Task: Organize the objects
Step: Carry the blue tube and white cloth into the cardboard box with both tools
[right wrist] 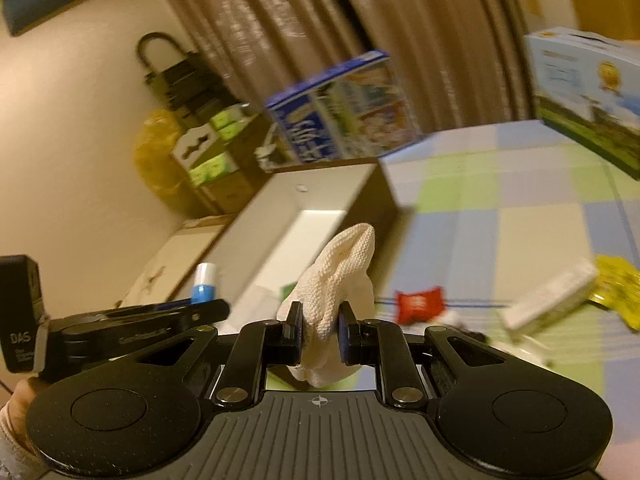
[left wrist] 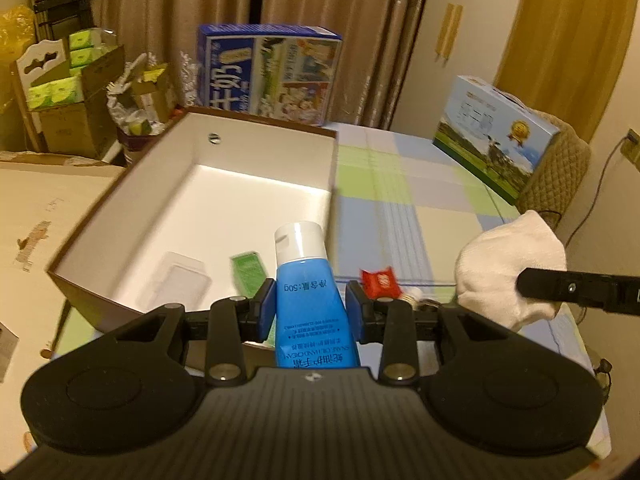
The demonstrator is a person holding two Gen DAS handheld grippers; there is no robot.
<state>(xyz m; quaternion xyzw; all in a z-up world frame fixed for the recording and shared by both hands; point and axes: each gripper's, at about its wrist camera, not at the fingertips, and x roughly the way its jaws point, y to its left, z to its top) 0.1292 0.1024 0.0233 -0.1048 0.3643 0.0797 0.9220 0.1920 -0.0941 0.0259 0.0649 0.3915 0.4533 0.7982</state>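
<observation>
Clamping a blue tube [left wrist: 306, 292], the left gripper [left wrist: 311, 306] hangs by the open box [left wrist: 120, 208] — the right gripper [right wrist: 319, 334] pinches a white cloth [right wrist: 340, 280] over the checked sheet [right wrist: 500, 216].

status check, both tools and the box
Left tool shut on blue hand cream tube. Right tool shut on white cloth. Open box ahead, path clear.
</observation>
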